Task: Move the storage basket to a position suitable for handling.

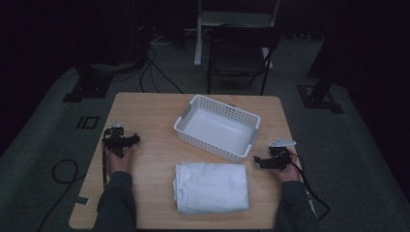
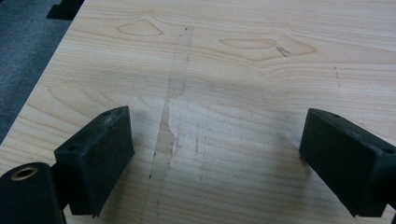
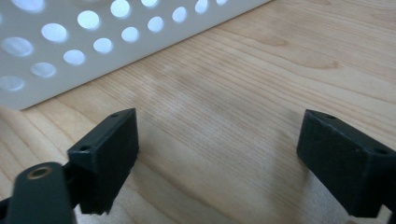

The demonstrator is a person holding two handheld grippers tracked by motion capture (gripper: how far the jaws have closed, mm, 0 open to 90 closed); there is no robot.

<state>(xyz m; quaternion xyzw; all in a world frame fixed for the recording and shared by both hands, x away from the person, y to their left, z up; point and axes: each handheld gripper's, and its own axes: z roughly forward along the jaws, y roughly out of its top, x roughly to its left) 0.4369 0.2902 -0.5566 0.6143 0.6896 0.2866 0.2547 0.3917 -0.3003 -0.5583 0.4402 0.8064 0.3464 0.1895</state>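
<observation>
Wood grain of the table (image 1: 145,111) fills the middle of the high view, with a white perforated basket (image 1: 217,126) standing empty toward the far side and a folded white cloth (image 1: 211,187) lying flat near the front edge, just in front of the basket and apart from it. The left gripper (image 1: 126,140) rests at the table's left part, well apart from the cloth, and the right gripper (image 1: 263,162) sits near the right edge, just beside the basket's near right corner and close to the cloth's right end; neither touches anything but the tabletop. In the left gripper view, the left gripper (image 2: 215,149) has its jaws spread wide over bare wood crossed by a pale worn streak. In the right gripper view, the right gripper (image 3: 217,149) also has its jaws wide apart with nothing between them, and the basket's holed wall (image 3: 93,42) stands just ahead at the upper left.
</observation>
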